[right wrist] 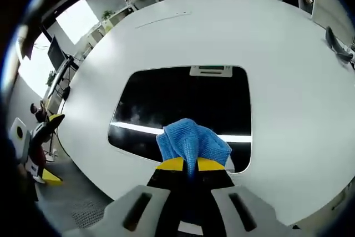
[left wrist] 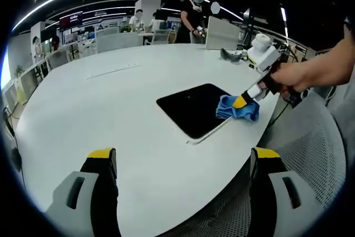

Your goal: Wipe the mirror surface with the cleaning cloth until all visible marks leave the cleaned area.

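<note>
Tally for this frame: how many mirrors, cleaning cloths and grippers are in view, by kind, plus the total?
Mirror: 1, lying flat on the white table.
Blue cleaning cloth: 1, pinched in the right gripper and resting on the mirror.
Grippers: 2, the right gripper and the left gripper, whose jaws stand apart with nothing between them.
Total: 4.

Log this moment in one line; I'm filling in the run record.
right hand-held gripper: shut on crumpled blue cleaning cloth | cloth: on dark rectangular mirror, near edge | left hand-held gripper: open, empty, above white table

Bare white table (left wrist: 100, 109) lies open around the mirror (left wrist: 191, 106); the cloth (left wrist: 238, 109) covers its near edge.
</note>
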`<state>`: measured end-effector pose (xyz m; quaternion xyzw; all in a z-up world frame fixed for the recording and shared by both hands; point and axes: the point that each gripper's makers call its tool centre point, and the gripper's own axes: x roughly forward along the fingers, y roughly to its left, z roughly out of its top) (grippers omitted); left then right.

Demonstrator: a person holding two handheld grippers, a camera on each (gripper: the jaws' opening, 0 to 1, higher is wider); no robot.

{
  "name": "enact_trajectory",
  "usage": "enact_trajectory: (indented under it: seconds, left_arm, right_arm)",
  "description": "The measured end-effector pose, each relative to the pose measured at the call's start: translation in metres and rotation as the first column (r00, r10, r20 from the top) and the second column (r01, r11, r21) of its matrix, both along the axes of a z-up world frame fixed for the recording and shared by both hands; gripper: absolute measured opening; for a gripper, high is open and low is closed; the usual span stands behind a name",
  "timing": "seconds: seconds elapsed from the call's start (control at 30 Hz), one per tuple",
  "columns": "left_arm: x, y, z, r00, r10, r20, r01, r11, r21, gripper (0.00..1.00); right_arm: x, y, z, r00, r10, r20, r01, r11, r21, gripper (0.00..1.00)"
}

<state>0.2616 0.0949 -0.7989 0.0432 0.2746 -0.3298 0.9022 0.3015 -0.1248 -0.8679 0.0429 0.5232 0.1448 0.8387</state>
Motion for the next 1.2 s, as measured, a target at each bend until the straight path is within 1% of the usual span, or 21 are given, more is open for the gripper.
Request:
enact_trajectory:
  seconds: [0.2,0.43,0.6,1.07,1.2]
  left_arm:
    - [0.0,0.0,0.001,1.0,0.002,0.001,-0.002,1.0,0.0,0.99]
    - [0.001,0.0,0.001,1.0,0.005,0.001,-0.005,1.0,-0.006,0.99]
    - [0.003,0.0,0.007,1.0,0.018,0.012,-0.018,0.999,-0.039,0.99]
    - [0.002,0.0,0.004,1.0,0.015,0.013,-0.014,1.0,-0.027,0.99]
    - [0.002,-0.001,0.005,1.0,0.014,0.013,-0.013,1.0,-0.026,0.99]
  right_arm:
    - [0.001,-0.002,0.0,1.0,-0.001,0.005,0.001,1.0,0.002,0.0]
    - [0.0,-0.01,0.0,1.0,-0.009,0.006,0.009,1.0,-0.002,0.0]
    - [0.001,-0.023,0.0,1.0,-0.031,0.006,0.031,1.0,-0.004,0.0]
    - [0.001,-0.048,0.0,0.998,-0.063,0.011,0.064,0.998,-0.017,0.0]
    - [0.001,-0.05,0.0,0.998,-0.068,0.012,0.068,0.998,-0.016,0.0]
